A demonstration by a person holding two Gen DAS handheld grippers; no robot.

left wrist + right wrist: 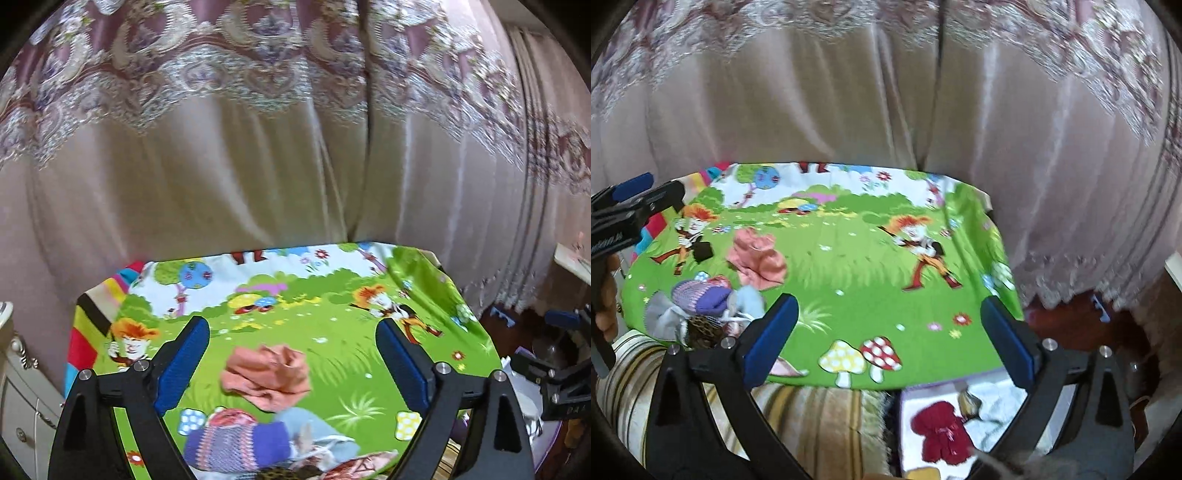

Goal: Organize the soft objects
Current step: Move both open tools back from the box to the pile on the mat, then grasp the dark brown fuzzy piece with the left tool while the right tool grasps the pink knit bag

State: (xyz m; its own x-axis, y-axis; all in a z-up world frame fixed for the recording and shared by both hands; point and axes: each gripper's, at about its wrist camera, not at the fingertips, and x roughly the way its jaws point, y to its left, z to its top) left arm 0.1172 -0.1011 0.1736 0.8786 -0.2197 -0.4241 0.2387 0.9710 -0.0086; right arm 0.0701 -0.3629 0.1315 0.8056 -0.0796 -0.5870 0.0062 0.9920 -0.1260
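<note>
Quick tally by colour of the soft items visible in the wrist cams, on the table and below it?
Salmon-pink cloth: 1, loose on the tablecloth
Purple knit item: 1, in the pile
Light blue/grey cloth: 1, in the pile
Dark leopard-print piece: 1, in the pile
Red knit item: 1, below the table edge
Total: 5; the pile may hide more.
</note>
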